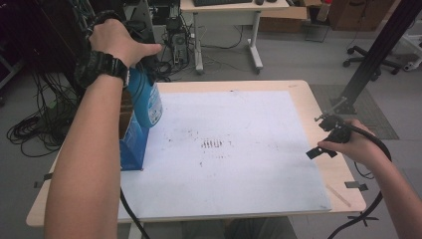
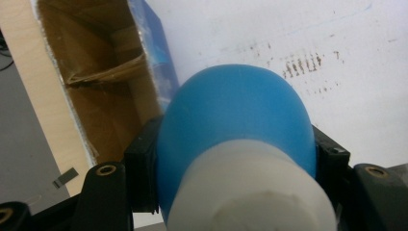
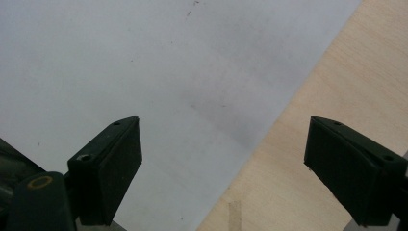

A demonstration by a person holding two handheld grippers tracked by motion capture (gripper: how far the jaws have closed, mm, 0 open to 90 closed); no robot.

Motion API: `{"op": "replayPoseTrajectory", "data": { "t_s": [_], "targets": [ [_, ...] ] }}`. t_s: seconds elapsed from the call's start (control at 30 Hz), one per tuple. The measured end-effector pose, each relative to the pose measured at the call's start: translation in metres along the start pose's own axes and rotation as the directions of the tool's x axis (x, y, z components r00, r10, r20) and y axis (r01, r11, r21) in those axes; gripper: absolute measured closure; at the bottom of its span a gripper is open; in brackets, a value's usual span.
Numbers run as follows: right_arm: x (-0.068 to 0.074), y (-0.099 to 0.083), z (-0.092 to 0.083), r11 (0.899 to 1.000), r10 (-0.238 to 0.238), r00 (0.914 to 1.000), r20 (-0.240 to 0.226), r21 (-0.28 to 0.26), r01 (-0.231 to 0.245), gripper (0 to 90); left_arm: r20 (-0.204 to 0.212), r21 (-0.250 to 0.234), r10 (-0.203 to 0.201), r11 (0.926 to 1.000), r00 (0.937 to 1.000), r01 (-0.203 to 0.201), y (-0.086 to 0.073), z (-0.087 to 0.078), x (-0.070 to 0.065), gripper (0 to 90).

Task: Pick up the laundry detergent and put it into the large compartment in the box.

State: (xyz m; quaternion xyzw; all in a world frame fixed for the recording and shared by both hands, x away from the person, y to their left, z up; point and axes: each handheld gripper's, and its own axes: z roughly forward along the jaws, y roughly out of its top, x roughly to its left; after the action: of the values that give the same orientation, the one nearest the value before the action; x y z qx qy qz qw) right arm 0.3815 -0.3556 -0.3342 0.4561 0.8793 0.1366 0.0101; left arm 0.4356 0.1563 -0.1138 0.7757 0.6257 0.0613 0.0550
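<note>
My left gripper (image 2: pixel 238 161) is shut on a blue bottle (image 2: pixel 235 115) with a white cap end (image 2: pixel 250 197) facing the camera. In the high view the bottle (image 1: pixel 145 102) hangs tilted under the person's left hand (image 1: pixel 117 42), above the open top of a cardboard box (image 1: pixel 133 147) with blue printed sides. The box's brown inside (image 2: pixel 96 86) looks empty. My right gripper (image 3: pixel 221 163) is open with nothing between its jaws, over the edge of the white mat (image 3: pixel 144 62). It sits in the right hand (image 1: pixel 351 144) near the table's right edge.
A white mat (image 1: pixel 234 149) with dark scuff marks covers most of the wooden table (image 1: pixel 323 104). Small tape strips (image 1: pixel 356 185) lie by the right front corner. Beyond the table are cables, a desk and a black post (image 1: pixel 368 64).
</note>
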Motion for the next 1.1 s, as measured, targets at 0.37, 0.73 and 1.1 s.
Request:
{"op": "replayPoseTrajectory", "data": {
  "t_s": [0.37,0.73,1.1],
  "targets": [
    [-0.003,-0.001,0.002,1.000,0.009,1.0000,-0.002,0.005,-0.009,13.1,-0.013,-0.014,-0.039,0.9992,0.9992,0.039,-0.002,-0.007,0.018,37.5],
    [-0.003,0.000,0.004,1.000,0.008,1.0000,-0.002,0.009,-0.008,13.2,-0.042,-0.037,-0.099,0.9945,0.9942,0.097,-0.008,-0.012,0.037,37.6],
    [-0.006,-0.001,0.005,1.000,0.016,0.9999,-0.001,0.013,-0.016,13.4,-0.067,-0.055,-0.141,0.9890,0.9877,0.138,-0.013,-0.018,0.053,37.6]
  ]
}}
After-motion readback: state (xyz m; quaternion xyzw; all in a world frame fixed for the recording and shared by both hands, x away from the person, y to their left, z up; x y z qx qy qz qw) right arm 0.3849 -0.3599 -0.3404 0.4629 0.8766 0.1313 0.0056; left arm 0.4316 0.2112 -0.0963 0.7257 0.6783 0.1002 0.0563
